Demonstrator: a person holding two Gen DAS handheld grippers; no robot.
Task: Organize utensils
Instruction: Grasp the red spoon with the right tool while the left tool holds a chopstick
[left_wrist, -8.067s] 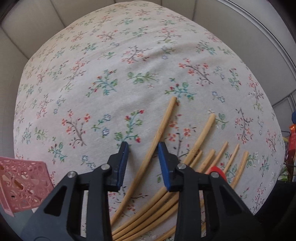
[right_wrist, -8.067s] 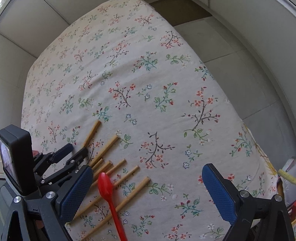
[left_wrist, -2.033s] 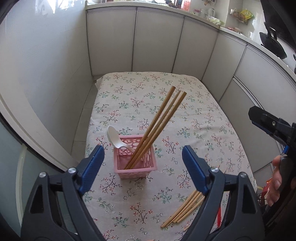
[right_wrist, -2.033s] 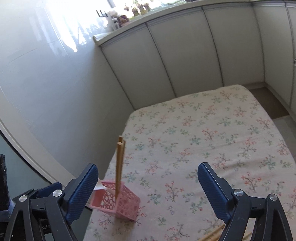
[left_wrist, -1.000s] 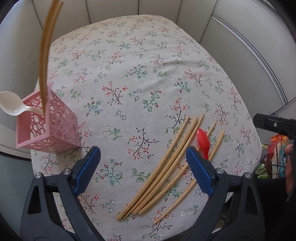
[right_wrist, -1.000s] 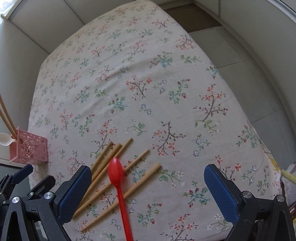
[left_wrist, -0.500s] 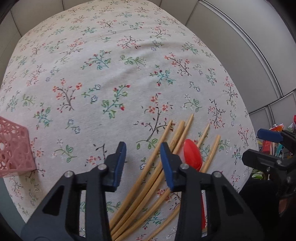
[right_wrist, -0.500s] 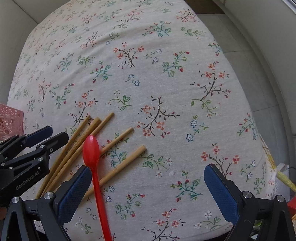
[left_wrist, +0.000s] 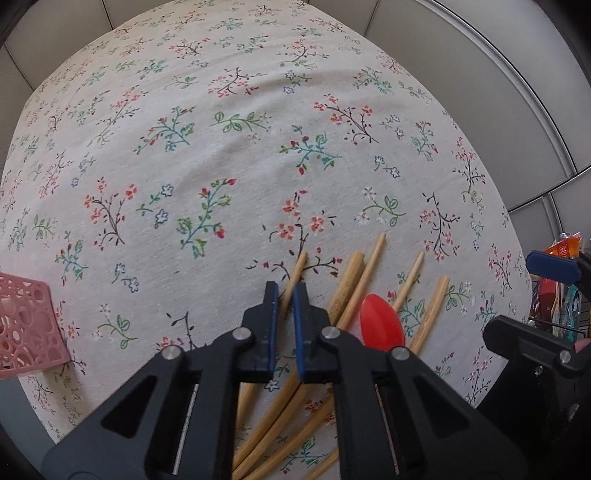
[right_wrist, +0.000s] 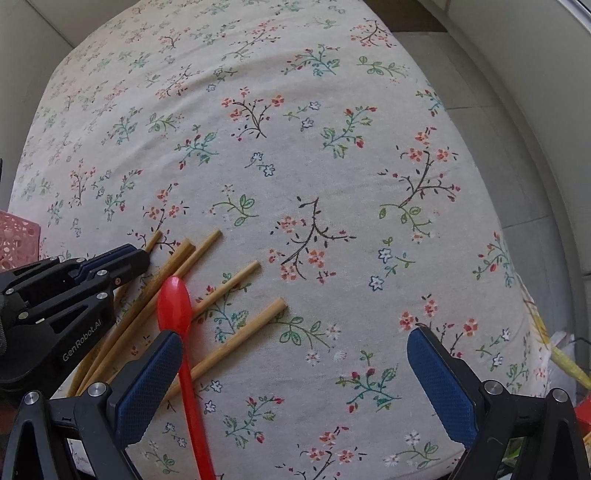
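Tabletop (left_wrist: 258, 155) under a floral cloth fills both views. Pink lattice basket (left_wrist: 26, 328) at 9 o'clock edge of left wrist view, well apart from the rest. Bamboo chopsticks (left_wrist: 354, 284) fanned at 5 o'clock there, red spoon (left_wrist: 380, 325) lying among them. Left gripper (left_wrist: 284, 295) points steeply down, fingers (left_wrist: 271, 314) pinching the leftmost chopstick (left_wrist: 297, 269); its tip pokes out toward 12 past the pads. Right gripper (right_wrist: 295, 369) fingers (right_wrist: 147, 380) spread wide, nothing between; spoon handle runs just beside its left finger, at 7 o'clock in right wrist view.
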